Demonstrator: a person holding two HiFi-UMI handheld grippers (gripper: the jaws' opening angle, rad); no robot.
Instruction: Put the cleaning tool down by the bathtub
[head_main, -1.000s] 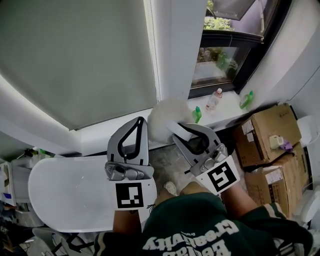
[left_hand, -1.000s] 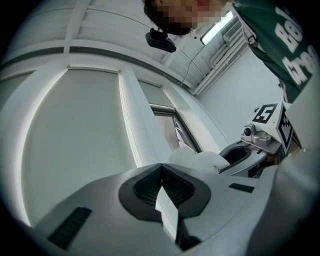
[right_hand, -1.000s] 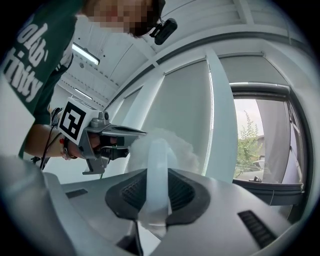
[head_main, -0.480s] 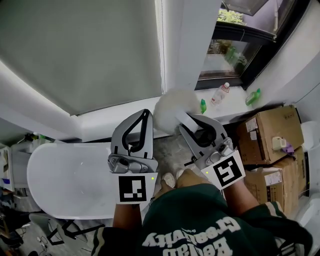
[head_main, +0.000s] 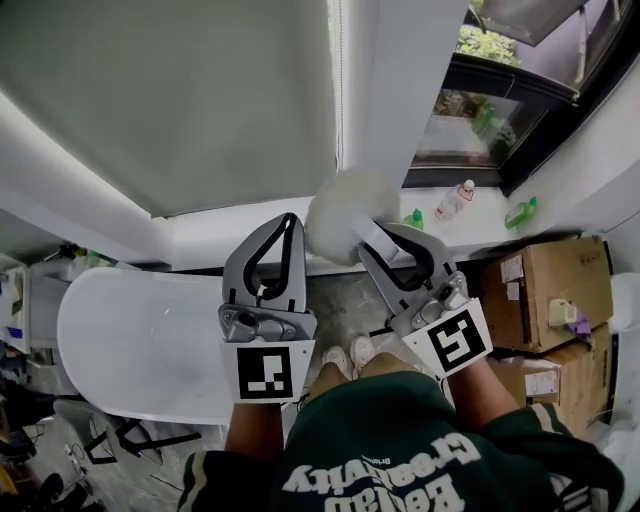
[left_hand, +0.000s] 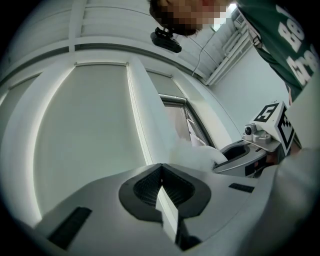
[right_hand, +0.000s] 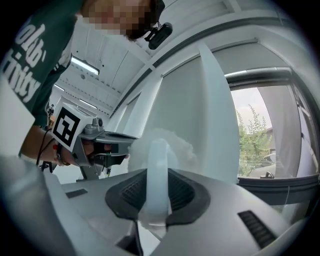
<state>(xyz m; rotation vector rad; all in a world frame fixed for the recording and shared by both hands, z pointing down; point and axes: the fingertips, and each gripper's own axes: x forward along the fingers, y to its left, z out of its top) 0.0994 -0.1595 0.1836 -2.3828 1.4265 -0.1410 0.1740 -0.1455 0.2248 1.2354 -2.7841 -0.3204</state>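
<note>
My right gripper (head_main: 368, 236) is shut on the pale handle (right_hand: 157, 175) of the cleaning tool, a white fluffy duster whose head (head_main: 346, 212) points up toward the window wall. In the right gripper view the handle stands straight between the jaws with the fluffy head (right_hand: 167, 145) behind it. My left gripper (head_main: 280, 232) is held beside it, jaws together with nothing between them; in the left gripper view (left_hand: 161, 169) its tips meet. The white bathtub (head_main: 140, 340) lies low at the left, below the left gripper.
A drawn grey blind (head_main: 170, 100) fills the upper left. A window sill (head_main: 480, 225) carries a clear bottle (head_main: 455, 202) and two green bottles (head_main: 520, 212). Cardboard boxes (head_main: 555, 290) are stacked at the right. The person's feet (head_main: 348, 354) stand on a grey floor between tub and boxes.
Both grippers with the duster stay in much the same place in the head view, shifting slightly right. The view has swung, so the sill and boxes slide right and down.
</note>
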